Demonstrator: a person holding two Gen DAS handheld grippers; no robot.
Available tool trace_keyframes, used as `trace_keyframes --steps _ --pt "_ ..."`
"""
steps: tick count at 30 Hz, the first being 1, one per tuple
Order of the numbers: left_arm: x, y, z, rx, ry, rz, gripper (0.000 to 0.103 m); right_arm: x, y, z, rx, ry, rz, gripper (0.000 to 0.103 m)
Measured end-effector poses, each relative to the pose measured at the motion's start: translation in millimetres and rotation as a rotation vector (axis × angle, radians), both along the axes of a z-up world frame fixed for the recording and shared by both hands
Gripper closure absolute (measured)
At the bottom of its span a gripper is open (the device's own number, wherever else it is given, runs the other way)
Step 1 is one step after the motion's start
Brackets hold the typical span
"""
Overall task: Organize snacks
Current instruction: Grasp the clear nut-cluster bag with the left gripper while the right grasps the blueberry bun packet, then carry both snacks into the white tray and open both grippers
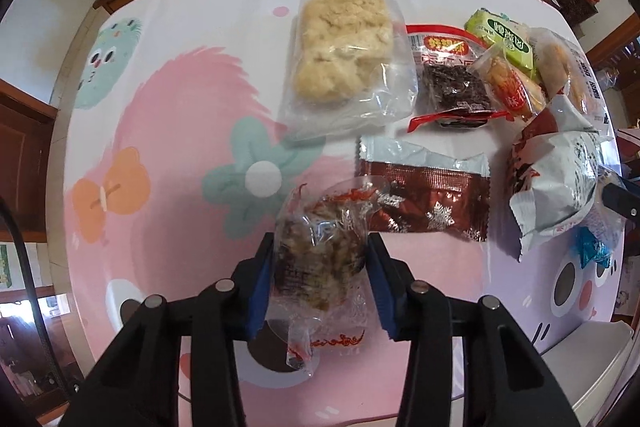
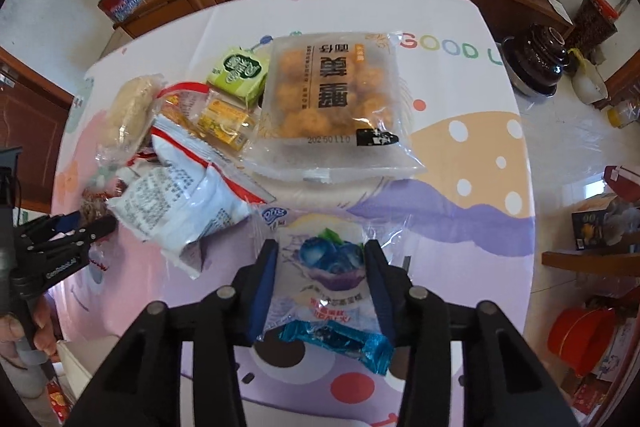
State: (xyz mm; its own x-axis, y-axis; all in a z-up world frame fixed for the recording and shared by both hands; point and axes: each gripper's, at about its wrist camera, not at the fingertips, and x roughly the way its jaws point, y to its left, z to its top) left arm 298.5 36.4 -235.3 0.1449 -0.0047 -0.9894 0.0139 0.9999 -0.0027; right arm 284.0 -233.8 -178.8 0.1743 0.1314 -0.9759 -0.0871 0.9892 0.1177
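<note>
Snacks lay crowded on a desk under a pastel cartoon cloth. The left hand-held gripper pointed down and pinched a clear packet of brown snack between its blue pads, both pads pressing the wrapper. Just beyond it on the right lay a dark red snowflake wrapper, its near left corner touching the packet. Farther off sat a clear bag of pale crumbly cake, with a red-trimmed dark snack pack just right of it. The left half of the desk was bare cloth out to its rounded edge, the widest free room in this view.

The right hand-held gripper was pinching a blueberry snack packet, its blue end seal near the camera. A white crumpled bag lay just left of it, and a large frosted bag of golden balls lay farther off. Right of these the cloth ran open to the desk's right edge. A green packet sat near the far edge.
</note>
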Motion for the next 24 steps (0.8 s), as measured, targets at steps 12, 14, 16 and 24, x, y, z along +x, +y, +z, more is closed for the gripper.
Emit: trace_keyframes --steps 12,14,16,24 --pt "-72 1 123 -0.05 -0.207 -0.005 0.061 -56 -4 102 0.21 -0.153 0.043 0.061" --pt "-94 -3 149 -0.069 -0.252 -0.032 0.061 -75 1 122 0.247 -0.192 0.071 0.061" --pt "-117 -10 173 -0.084 -0.295 -0.06 0.061 -93 5 137 0.282 -0.224 0.097 0.061" --pt "-207 -31 207 -0.146 -0.396 -0.139 0.06 -208 25 186 0.34 -0.503 0.246 0.061"
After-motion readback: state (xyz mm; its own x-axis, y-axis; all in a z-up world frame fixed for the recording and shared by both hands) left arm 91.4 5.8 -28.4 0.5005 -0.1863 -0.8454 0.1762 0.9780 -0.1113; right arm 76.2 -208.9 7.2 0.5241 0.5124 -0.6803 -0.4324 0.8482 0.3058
